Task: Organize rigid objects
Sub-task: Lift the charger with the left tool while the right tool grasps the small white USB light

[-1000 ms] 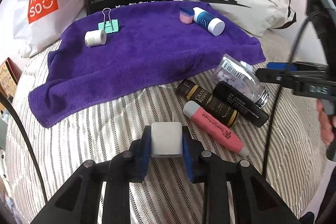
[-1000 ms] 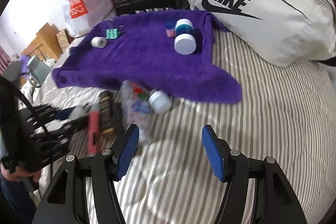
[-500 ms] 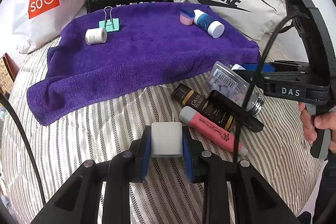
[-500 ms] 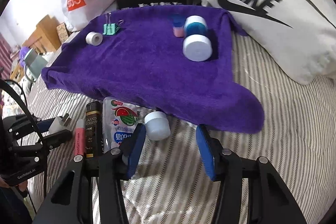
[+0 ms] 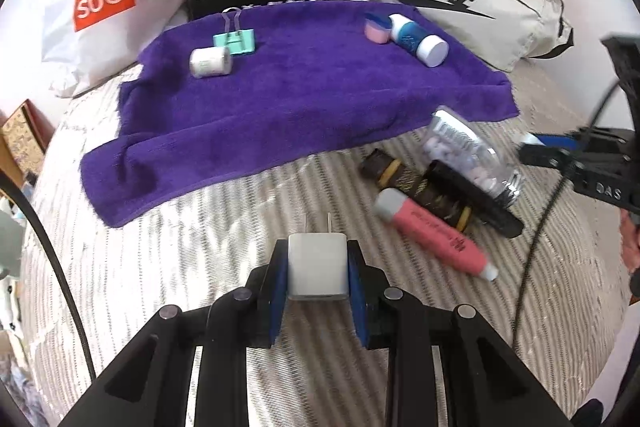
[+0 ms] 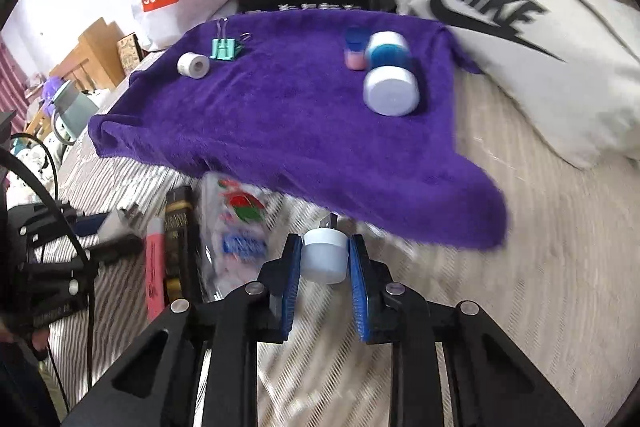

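A: While the right gripper (image 6: 325,259) has just been closing its blue-padded fingers (image 6: 291,267) on the small pale-blue round cap with a metal plug at its far end (image 6: 325,254), how would you carry this step through?

B: Check the hold first. The pads now press the cap from both sides, low on the fingers' length, so the grip looks sound — though the picture is blurred and I can't tell how deep it sits. I'd lift straight up before travelling, because the clear plastic pill bottle with a fruit label (image 6: 236,227) lies just left of the fingers and could roll if nudged.

A: And the left gripper (image 5: 318,267)?

B: Its fingers are closed snugly on the white cube-shaped wall charger (image 5: 317,265), prongs pointing away from the fingers, held just above the striped bed cover (image 5: 180,267). Nothing more to do there but keep it level.

A: Where should they go?

B: My guess is the purple fleece towel (image 6: 280,115) ahead of both sets of fingers, since a teal binder clip (image 6: 226,47), a small white tape roll (image 6: 193,65) and a blue-and-white bottle (image 6: 390,79) already lie on it. The bare middle, straight ahead of the right fingers, gives room.

A: Any risk?

B: The towel's near edge hangs just beyond the cap — clear it, or the fingers may drag the cloth. Still waiting to the left of the right fingers are the pink tube (image 5: 436,233) and the dark brown gold-banded tube (image 5: 416,189).
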`<state>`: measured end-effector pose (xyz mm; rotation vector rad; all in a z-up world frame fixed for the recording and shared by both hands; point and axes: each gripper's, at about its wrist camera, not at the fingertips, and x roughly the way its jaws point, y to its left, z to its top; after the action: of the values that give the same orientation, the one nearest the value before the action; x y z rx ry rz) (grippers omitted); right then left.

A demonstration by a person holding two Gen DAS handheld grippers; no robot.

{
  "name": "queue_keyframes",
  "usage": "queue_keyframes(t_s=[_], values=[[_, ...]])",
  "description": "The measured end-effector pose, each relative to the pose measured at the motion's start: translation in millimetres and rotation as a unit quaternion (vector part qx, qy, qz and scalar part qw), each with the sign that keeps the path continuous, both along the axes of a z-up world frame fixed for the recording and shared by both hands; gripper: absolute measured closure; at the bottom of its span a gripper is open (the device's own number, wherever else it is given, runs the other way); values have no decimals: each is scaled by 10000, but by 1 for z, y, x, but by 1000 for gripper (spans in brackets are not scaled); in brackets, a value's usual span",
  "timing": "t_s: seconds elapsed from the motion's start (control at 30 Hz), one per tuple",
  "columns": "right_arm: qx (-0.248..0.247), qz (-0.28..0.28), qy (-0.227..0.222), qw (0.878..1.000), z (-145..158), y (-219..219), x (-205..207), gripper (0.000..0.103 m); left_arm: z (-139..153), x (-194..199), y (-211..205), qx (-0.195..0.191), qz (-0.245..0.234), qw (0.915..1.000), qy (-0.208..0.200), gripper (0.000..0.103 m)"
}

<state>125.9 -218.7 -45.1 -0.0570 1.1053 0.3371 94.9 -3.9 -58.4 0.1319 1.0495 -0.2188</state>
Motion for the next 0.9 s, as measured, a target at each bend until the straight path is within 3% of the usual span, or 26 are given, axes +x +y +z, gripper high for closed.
queue_keyframes(t_s=[0.17,0.37,0.9], values=[[-521,-91,107,9985,-5,-15,-19,79,0,0,1,62,44,10000,-28,76],[-603,-150,-42,9981,-8,-15,-25,80,0,0,2,-4,62,10000,-62,77],[-174,-24,-5,9998,13,-19,-35,80,19,-8,43,-414,365,9984,-123,77]])
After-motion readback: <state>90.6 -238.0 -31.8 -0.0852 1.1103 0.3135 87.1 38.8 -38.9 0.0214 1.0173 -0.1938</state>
